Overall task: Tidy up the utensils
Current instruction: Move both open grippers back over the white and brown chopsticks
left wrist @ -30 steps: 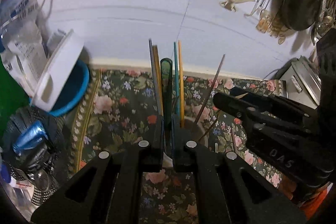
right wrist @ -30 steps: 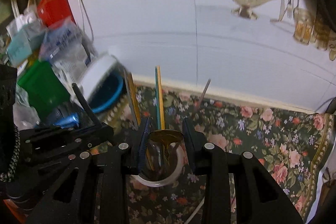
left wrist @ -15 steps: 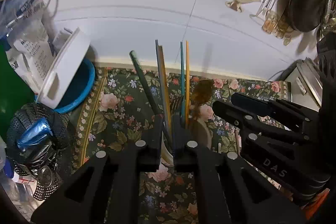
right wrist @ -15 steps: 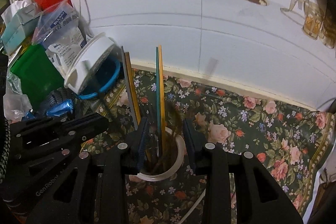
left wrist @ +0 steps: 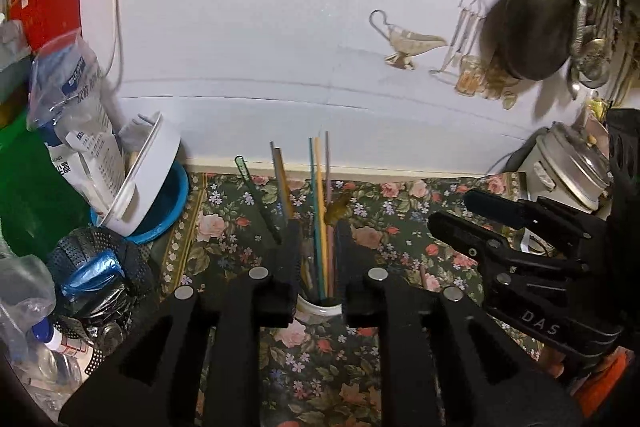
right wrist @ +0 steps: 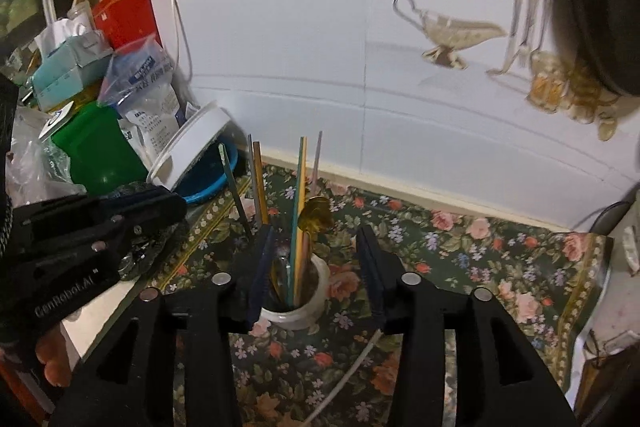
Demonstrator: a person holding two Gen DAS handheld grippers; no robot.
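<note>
Small white ceramic cup (right wrist: pixel 316 291) on floral-cloth worktop (right wrist: pixel 460 259), lower centre: holds upright thin coloured utensil handles (right wrist: pixel 299 219) and gold spoon (right wrist: pixel 315 215). Right gripper (right wrist: pixel 316 259) astride cup, opening, pads clear. Left gripper (left wrist: pixel 316 255) opening, handles between, nothing gripped.

Cup (left wrist: pixel 319 307) mostly behind fingers; dark pan (right wrist: pixel 600 7) cropped by frame edge

"DAS" on right gripper (left wrist: pixel 516 227) body, "GenRobot.AI" on left gripper (right wrist: pixel 100 223) body. Print on plastic bag (left wrist: pixel 86 131) probably Chinese, too blurred to read.
</note>
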